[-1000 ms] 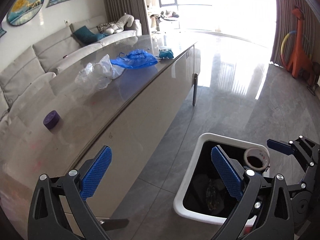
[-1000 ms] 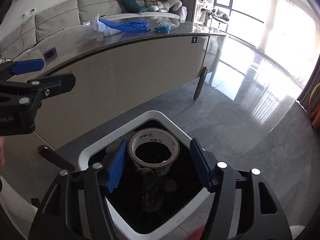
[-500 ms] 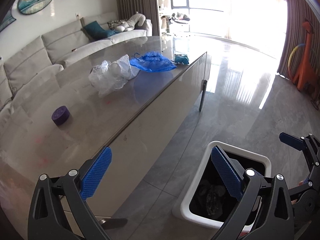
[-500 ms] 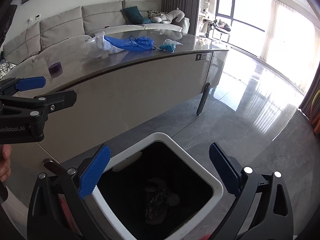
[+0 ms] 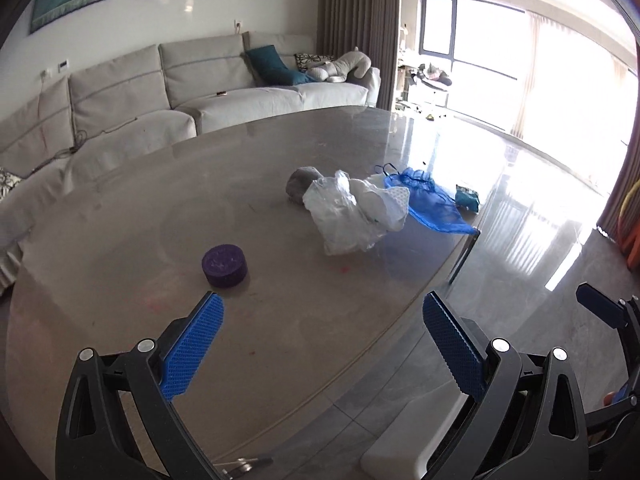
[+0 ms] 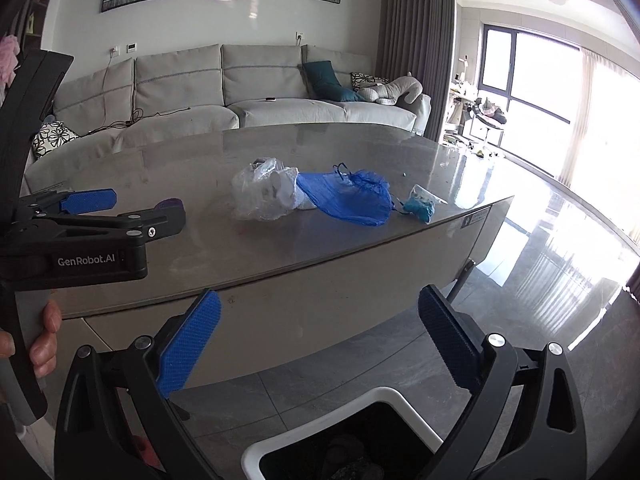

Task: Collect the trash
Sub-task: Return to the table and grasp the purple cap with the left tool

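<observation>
Both grippers between pickups, over the bench (image 5: 120,216) and the bin. The left gripper (image 5: 320,344) hangs above the near part of the bench, its blue-padded jaws spread wide with nothing between them. The right gripper (image 6: 316,336) is likewise wide apart and empty, poised above the white-rimmed trash bin (image 6: 320,432) that stands on the floor beside the bench; dark refuse lies in the bin's black interior.

Trash remaining on the bench: a purple puck-shaped cap (image 5: 224,266), nearest the left gripper; a crumpled clear plastic bag (image 5: 348,216) with a white wad against it; a blue mesh bag (image 5: 428,202) touching that heap on its far side; a small teal packet (image 5: 467,199) near the bench edge; and a grey lump (image 5: 300,186) behind the clear bag, its nature unclear.

Step in hand, as judged: selecting the next item to collect. The purple cap is the likeliest target. The next move calls for lowering the left gripper so the pads straddle the cap's sides, closing, then carrying it across to the bin. The cap is low and rigid, so the pads must come close to the bench surface.

Legible writing: "GenRobot.AI" in white on the body of the left gripper in the right wrist view. A label on the bench's end panel (image 6: 474,216) is too small to read.
</observation>
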`<state>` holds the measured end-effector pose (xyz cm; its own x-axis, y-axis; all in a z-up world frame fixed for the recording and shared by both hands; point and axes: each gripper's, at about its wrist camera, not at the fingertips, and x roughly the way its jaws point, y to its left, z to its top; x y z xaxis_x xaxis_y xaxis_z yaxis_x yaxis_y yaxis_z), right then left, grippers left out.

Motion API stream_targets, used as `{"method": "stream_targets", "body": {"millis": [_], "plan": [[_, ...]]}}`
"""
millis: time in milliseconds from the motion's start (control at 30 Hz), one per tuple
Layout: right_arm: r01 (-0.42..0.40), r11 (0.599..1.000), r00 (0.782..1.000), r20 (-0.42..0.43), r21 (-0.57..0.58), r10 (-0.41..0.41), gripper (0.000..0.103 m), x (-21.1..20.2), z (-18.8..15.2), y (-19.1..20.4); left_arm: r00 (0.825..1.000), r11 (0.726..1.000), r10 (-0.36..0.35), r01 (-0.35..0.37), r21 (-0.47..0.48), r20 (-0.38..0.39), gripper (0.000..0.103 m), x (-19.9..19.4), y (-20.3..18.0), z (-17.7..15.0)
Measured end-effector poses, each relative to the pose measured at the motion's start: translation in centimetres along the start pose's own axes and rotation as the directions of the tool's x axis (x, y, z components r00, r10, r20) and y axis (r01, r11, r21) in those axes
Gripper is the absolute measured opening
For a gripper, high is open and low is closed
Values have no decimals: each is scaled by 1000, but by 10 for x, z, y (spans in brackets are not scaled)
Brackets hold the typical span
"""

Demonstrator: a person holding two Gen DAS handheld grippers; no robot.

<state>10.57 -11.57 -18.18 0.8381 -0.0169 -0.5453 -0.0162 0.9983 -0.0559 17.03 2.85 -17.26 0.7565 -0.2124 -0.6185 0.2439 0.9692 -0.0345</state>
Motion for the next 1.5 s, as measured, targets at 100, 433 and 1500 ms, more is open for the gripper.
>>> {"method": "stream_targets", "body": {"millis": [100, 433, 1500], "plan": [[-24, 1000, 999, 20, -14, 24, 98, 13, 16, 12, 1000, 998, 25, -25, -64, -8, 98, 8, 23, 13], [-88, 994, 995, 49, -57, 91, 98, 62, 53, 43, 994, 981, 97, -103, -162, -47, 98, 44, 73, 30], [-127, 992, 992, 14, -20, 127, 98, 142, 70, 42, 977, 989, 42, -71, -133, -208, 46, 123, 102, 17]]}}
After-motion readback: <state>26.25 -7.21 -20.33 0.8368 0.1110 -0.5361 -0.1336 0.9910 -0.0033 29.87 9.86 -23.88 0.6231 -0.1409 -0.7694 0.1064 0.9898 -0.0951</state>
